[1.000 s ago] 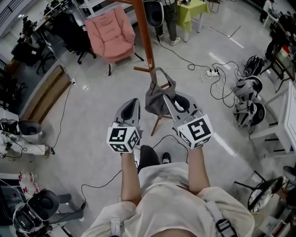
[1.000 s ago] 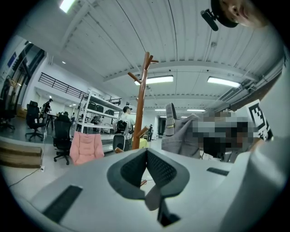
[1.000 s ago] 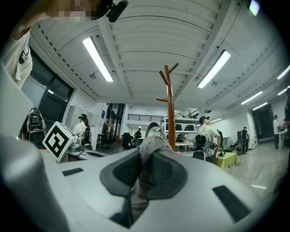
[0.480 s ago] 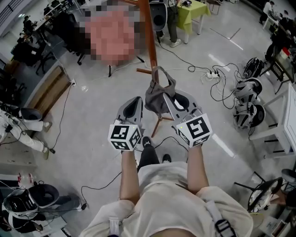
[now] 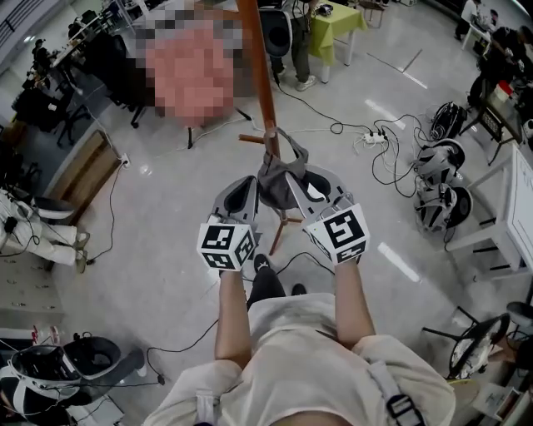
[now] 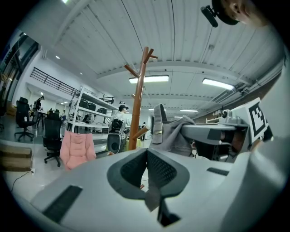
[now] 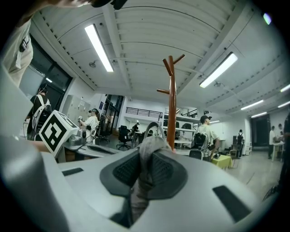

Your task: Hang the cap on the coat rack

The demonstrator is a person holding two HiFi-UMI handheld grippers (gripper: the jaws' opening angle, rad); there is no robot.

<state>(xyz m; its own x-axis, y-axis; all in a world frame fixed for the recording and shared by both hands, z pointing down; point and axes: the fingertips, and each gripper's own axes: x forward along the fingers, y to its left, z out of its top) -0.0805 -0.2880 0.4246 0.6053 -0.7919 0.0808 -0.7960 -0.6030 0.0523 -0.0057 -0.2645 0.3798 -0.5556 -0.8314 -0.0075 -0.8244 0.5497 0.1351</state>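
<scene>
Two grippers over a glossy grey floor (image 5: 166, 208). R gripper (image 5: 293, 177) clenched on the grey cap (image 5: 273, 176), held off the floor just beside the wooden rack (image 5: 256, 66) pole, near a low peg (image 5: 250, 139). L gripper (image 5: 243, 190) closed, empty. Bkgd: cables (image 5: 333, 126), power strip (image 5: 379, 133), green table (image 5: 333, 21), pink chair (image 6: 77, 147), shelving (image 6: 88, 106), strip-lit ceiling (image 6: 181, 45).

cap (image 5: 273, 180) before coat rack (image 5: 257, 75), armchair (image 6: 77, 147) left

The left gripper (image 5: 242, 190) and right gripper (image 5: 306, 185) are shelled in grey, with black-and-white marker cubes (image 5: 225, 245) behind; a cream shirt (image 5: 300, 366), apparently short-sleeved, is worn.
</scene>
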